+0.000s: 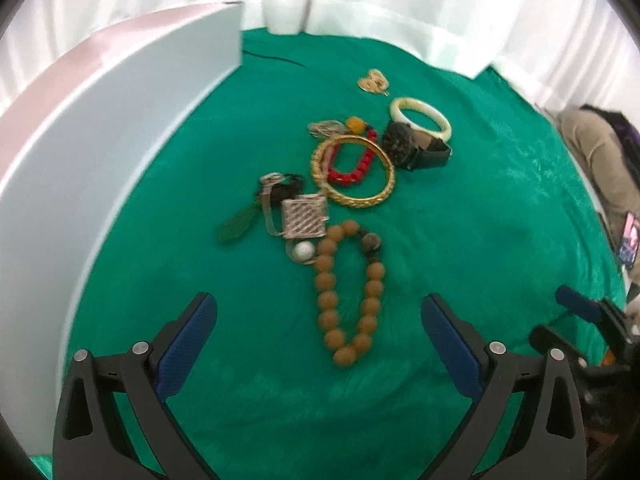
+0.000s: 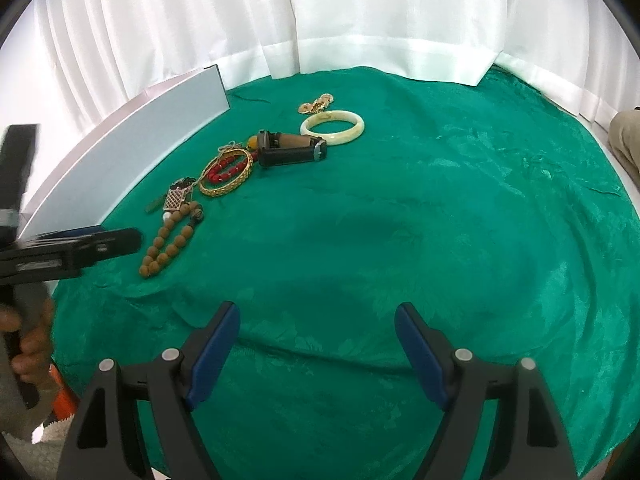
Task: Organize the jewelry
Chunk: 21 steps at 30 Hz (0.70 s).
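Note:
Jewelry lies in a loose row on a green cloth [image 1: 460,240]. A brown bead bracelet [image 1: 348,296] lies nearest my open left gripper [image 1: 318,312], just ahead of its fingertips. Beyond it are a square silver pendant [image 1: 304,216], a gold bangle [image 1: 354,172] around a red bead bracelet [image 1: 352,168], a dark watch [image 1: 416,148], a cream bangle [image 1: 420,118] and gold earrings [image 1: 374,82]. My right gripper [image 2: 318,316] is open and empty over bare cloth; the jewelry row [image 2: 224,176] lies to its far left.
A white box [image 1: 100,160] with a pink inside stands along the left of the cloth. White curtains [image 2: 320,20] hang behind. The left gripper shows in the right wrist view [image 2: 80,248] at the left edge. A person's leg [image 1: 600,160] is at the right.

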Each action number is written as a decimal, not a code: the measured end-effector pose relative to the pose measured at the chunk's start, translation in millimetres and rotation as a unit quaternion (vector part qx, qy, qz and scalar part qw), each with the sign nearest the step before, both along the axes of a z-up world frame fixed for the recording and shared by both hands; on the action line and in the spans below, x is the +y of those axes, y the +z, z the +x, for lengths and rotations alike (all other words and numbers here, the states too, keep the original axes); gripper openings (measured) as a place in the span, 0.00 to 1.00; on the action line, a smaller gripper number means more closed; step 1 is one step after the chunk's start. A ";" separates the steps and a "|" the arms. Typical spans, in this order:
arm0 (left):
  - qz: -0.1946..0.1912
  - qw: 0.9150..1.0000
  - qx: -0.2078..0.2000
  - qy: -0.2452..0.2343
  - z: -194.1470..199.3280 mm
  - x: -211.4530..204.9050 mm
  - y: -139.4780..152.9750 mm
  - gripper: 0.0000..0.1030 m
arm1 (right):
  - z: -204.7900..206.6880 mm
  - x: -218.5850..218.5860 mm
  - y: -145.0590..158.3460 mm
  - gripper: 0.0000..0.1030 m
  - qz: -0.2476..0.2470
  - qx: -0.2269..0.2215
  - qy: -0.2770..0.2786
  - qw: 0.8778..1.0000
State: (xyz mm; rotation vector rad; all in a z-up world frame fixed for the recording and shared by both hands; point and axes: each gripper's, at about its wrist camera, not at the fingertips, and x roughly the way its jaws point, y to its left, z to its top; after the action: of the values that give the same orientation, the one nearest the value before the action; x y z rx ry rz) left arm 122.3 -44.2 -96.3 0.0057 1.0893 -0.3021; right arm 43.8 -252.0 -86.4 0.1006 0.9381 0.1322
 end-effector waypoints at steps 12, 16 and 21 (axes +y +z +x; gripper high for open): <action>-0.012 1.000 0.015 -0.008 -2.5 1.9 -4.4 0.21 | 1.8 -6.1 1.8 0.79 0.011 -0.007 -0.009 1.000; -0.053 0.998 0.014 0.016 -9.1 27.5 10.0 0.01 | 4.2 -6.2 3.8 0.79 0.021 -0.005 -0.004 1.000; -0.058 0.998 0.010 0.033 -13.4 48.6 15.5 0.01 | 22.1 -5.1 9.1 0.79 0.042 0.001 0.015 0.999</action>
State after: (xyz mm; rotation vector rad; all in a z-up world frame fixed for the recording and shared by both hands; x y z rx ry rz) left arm 108.9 4.5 -80.8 -0.1371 1.0876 -0.3075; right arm 65.9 -257.1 -77.2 0.1643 0.9374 0.1989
